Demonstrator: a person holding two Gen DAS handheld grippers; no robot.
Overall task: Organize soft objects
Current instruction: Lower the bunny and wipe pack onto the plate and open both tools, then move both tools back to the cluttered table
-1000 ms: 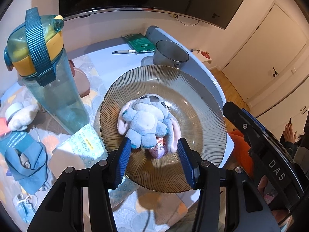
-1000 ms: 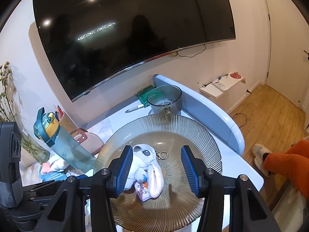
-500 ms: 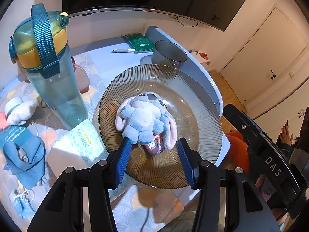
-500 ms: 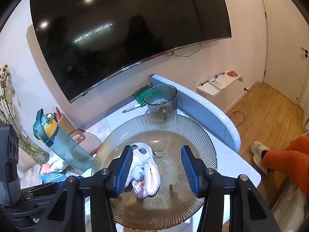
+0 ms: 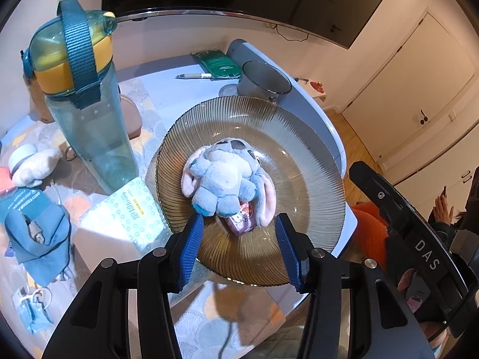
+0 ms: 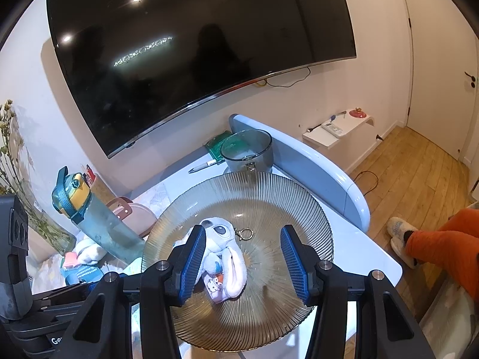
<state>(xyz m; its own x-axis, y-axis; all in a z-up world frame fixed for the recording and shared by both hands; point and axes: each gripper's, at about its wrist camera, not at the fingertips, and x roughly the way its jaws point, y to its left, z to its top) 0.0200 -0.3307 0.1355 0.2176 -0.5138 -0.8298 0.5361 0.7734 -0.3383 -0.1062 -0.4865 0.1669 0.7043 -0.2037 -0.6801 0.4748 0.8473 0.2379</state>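
Left wrist view: the left gripper (image 5: 238, 229) hovers, jaws apart and empty, over a blue plush toy (image 5: 226, 184) lying on the ribbed glass plate (image 5: 299, 137). Right wrist view: the right gripper (image 6: 244, 243) is likewise unclenched; a clean pinch should straddle the toy's body.

Dark curved TV (image 6: 191, 51) on white wall, wood floor (image 6: 419, 167), white doors (image 5: 398, 89)

One ribbed glass plate (image 5: 299, 137); one blue plush toy (image 5: 224, 179); one white plush toy (image 5: 30, 167); one water bottle (image 5: 86, 101); one grey cup (image 5: 263, 80); one pen (image 5: 193, 76); one green packet (image 5: 217, 62); two grippers, left gripper (image 5: 239, 249) and right gripper (image 6: 243, 261).
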